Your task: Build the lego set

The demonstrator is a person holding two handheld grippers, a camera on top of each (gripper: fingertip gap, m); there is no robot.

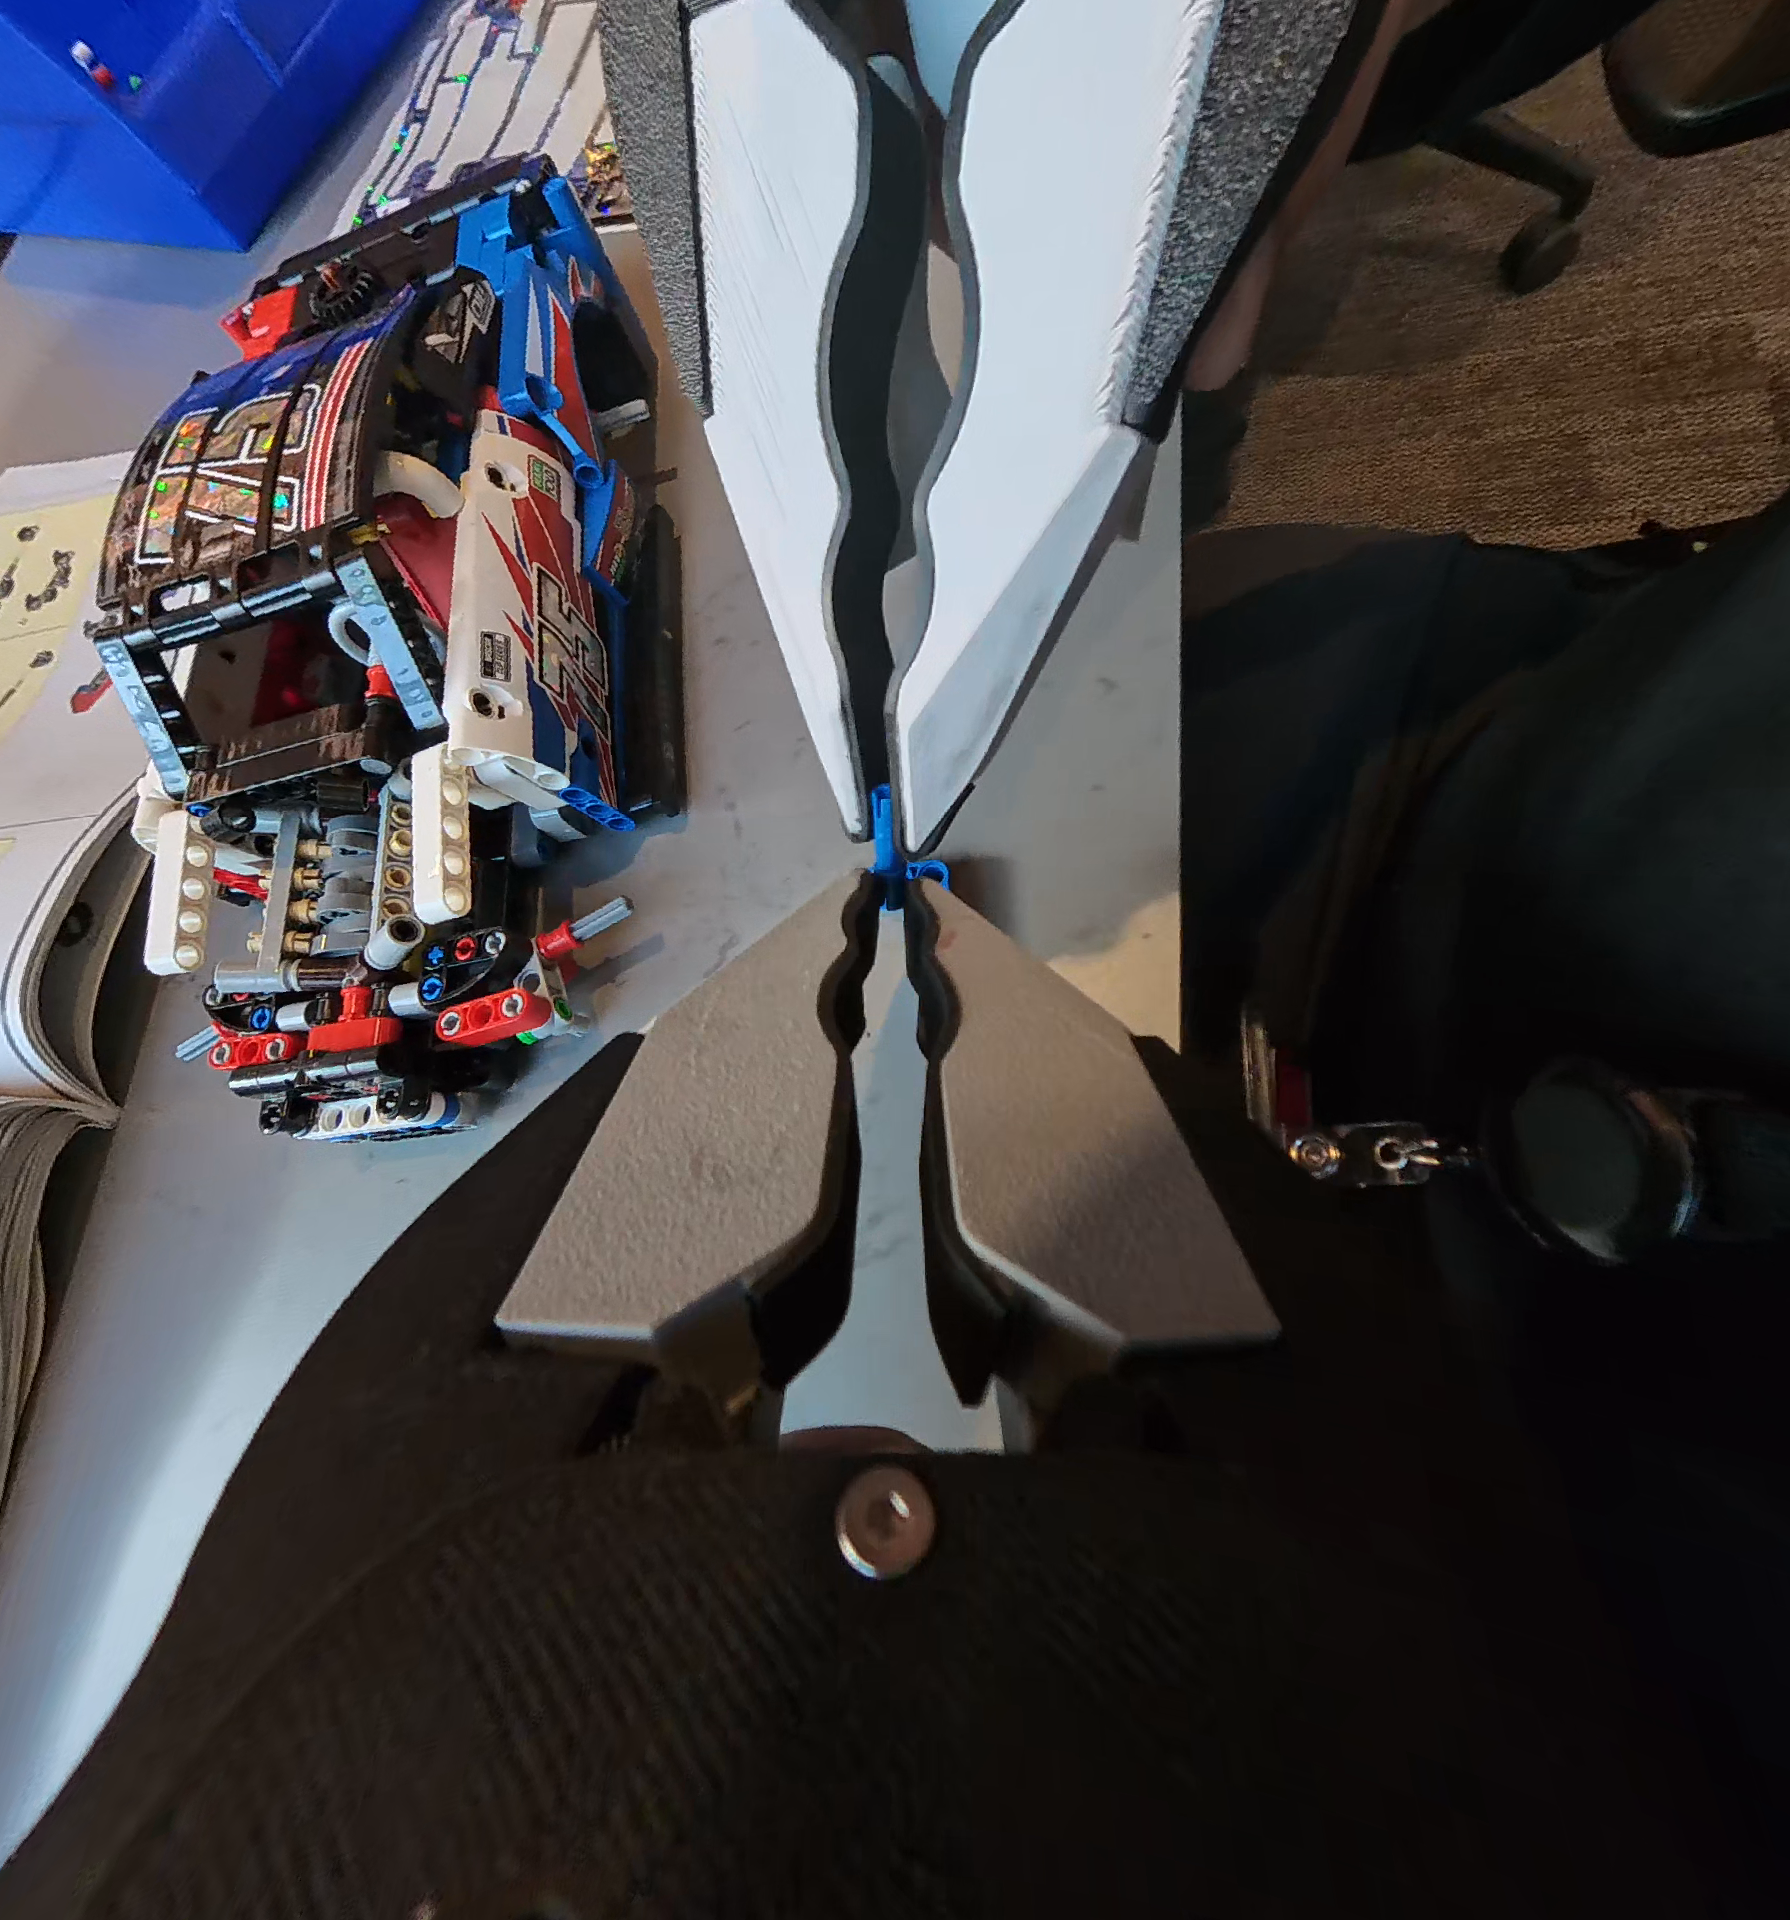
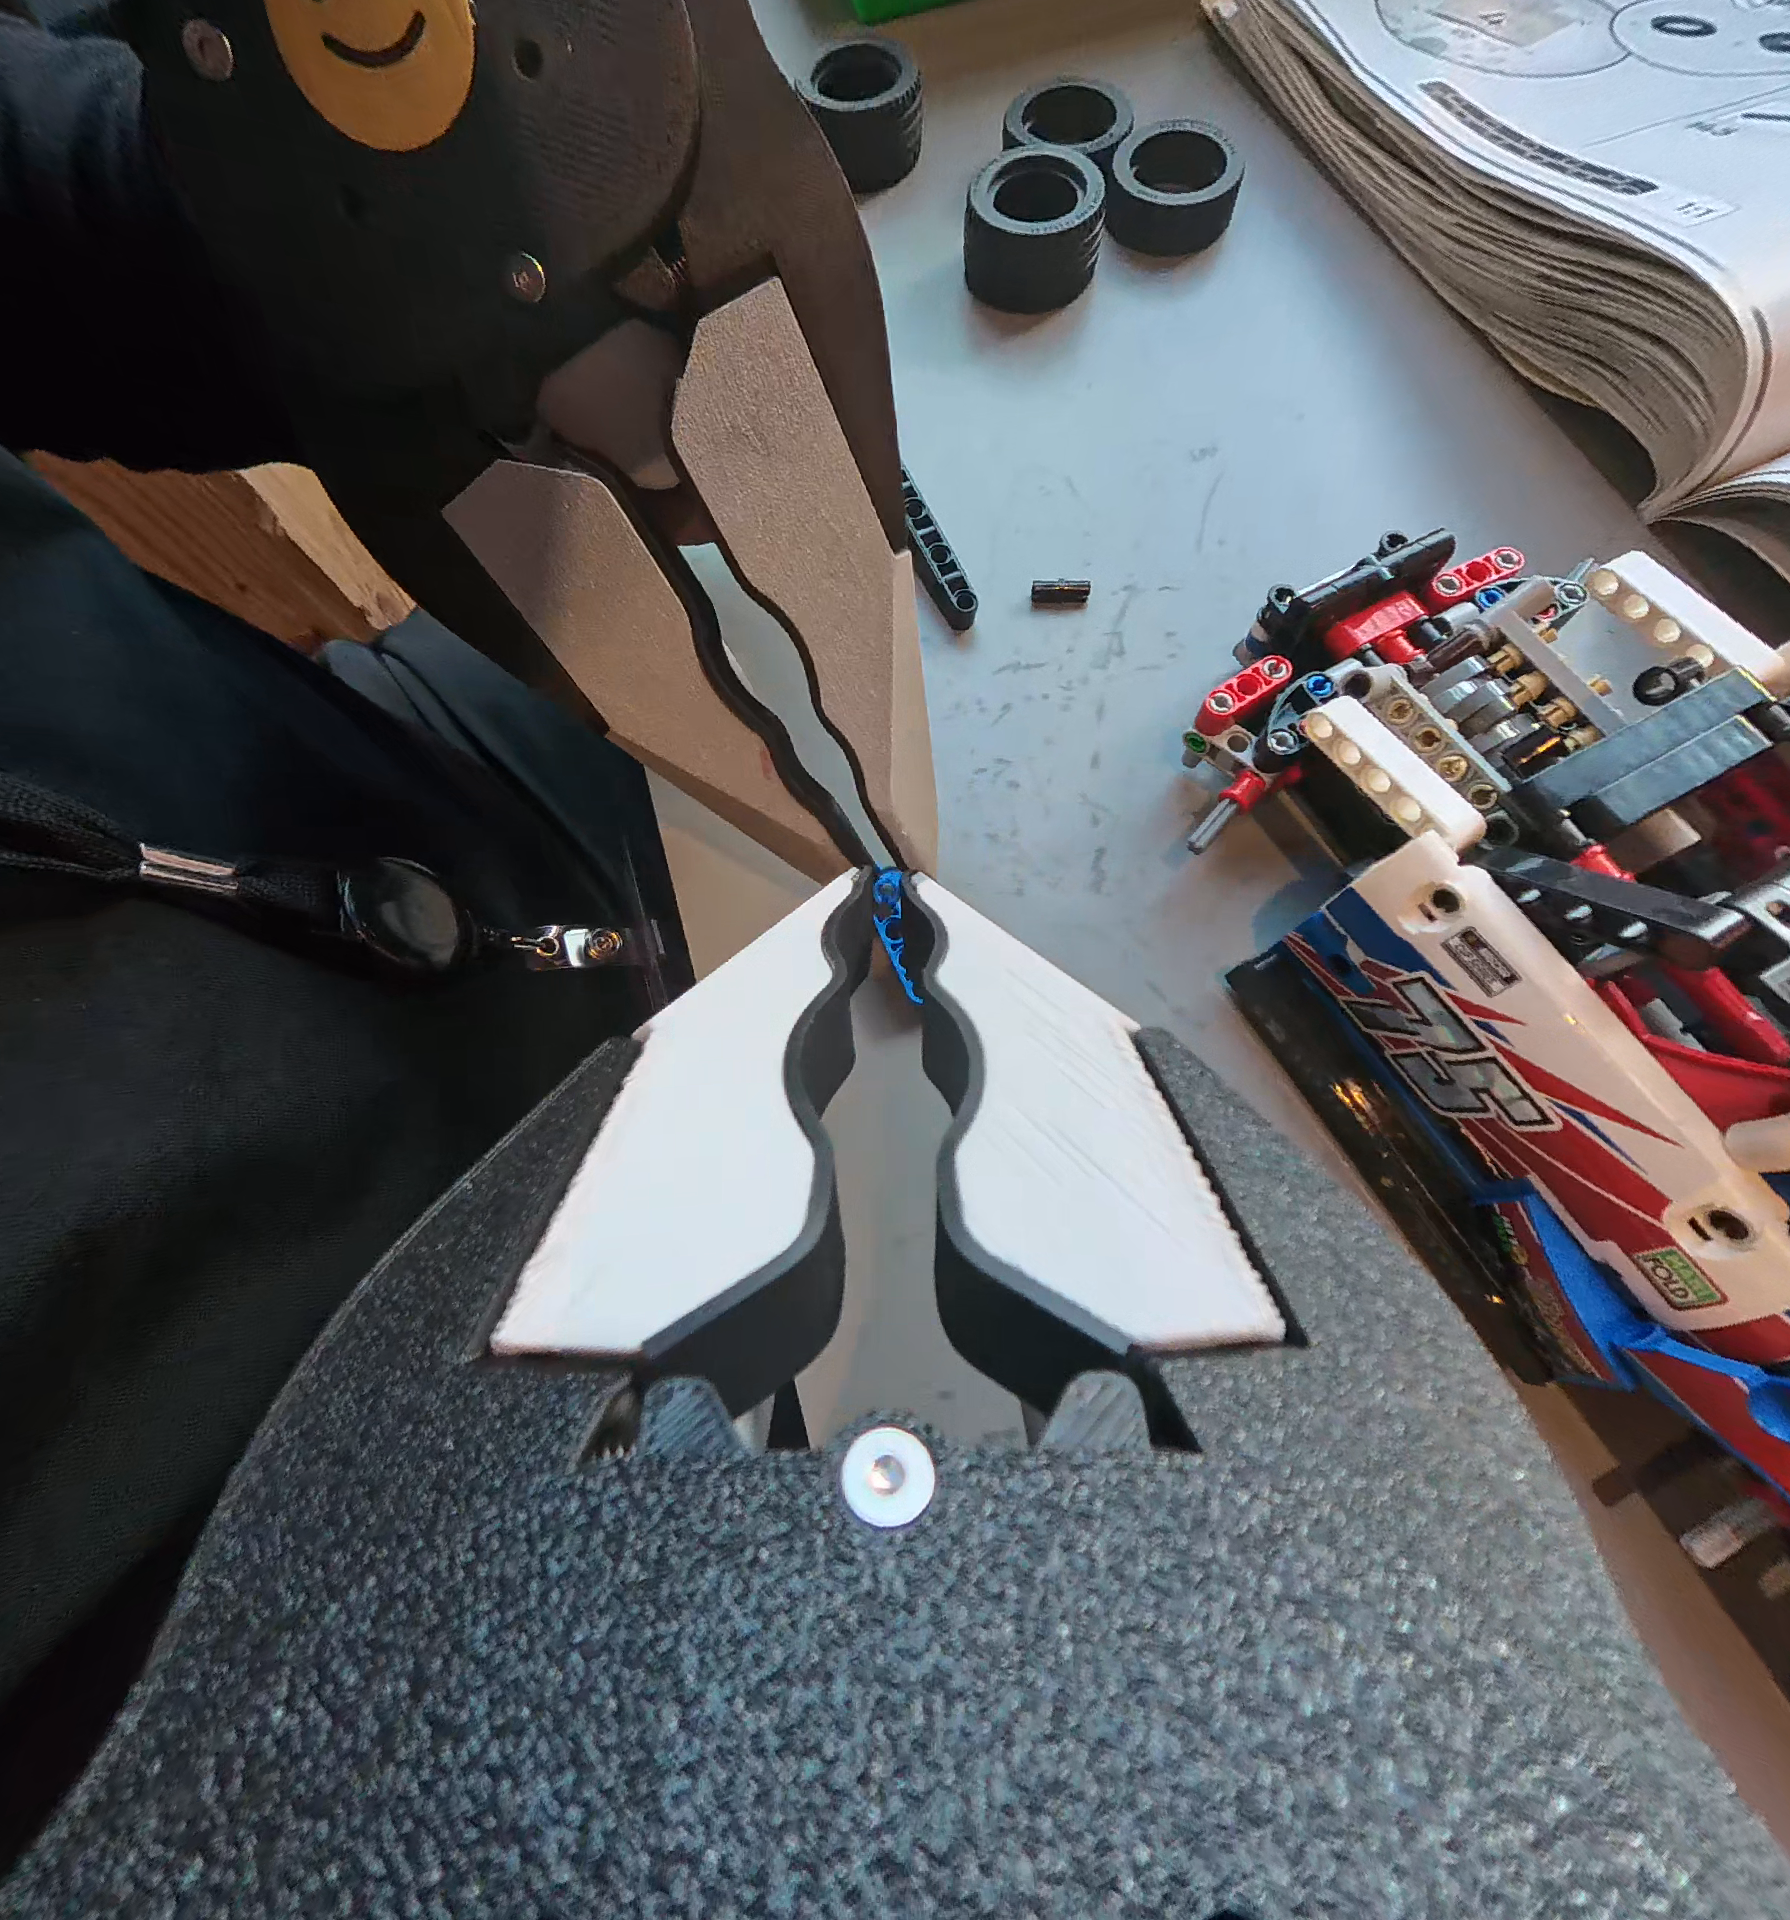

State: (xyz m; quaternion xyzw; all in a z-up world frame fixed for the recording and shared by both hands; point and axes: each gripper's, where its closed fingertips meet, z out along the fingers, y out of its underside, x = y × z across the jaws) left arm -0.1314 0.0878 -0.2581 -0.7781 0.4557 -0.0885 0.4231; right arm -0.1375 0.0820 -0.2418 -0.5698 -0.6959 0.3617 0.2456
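Containers first: a blue bin [image 1: 132,114] stands at the far corner of the counter [image 1: 766,727] in the left wrist view, cut off by the frame edge; one compartment holds a few small pieces, white, red and green, too small to identify. The rest of its contents cannot be seen.

The left hand-held gripper [image 1: 889,894], grey-fingered, is clenched on a small blue lego piece [image 1: 886,847]. The right hand-held gripper [image 2: 886,883], white-fingered, meets it tip to tip and is likewise clamped on the same blue lego piece [image 2: 893,935]. The piece is held between the two above the counter's near edge, mostly hidden by the finger pads; its exact shape cannot be made out.

The partly built lego car [image 1: 382,623], blue, white, red and black, rests on the counter beside the grippers, apart from them. Its engine end is uncovered, with grey, red and white beams exposed. In the right wrist view the car [image 2: 1556,935] is cut off at the right edge.

Four black tyres [image 2: 1067,197] sit grouped at the far side of the counter, off the car. A black beam [image 2: 941,566] lies partly hidden behind the left gripper's finger; a short black pin [image 2: 1061,591] lies just beside it.

An open instruction booklet [image 2: 1556,208] lies beyond the car, cropped by the frame. A person's dark clothing and a lanyard reel [image 2: 397,914] fill the near side.
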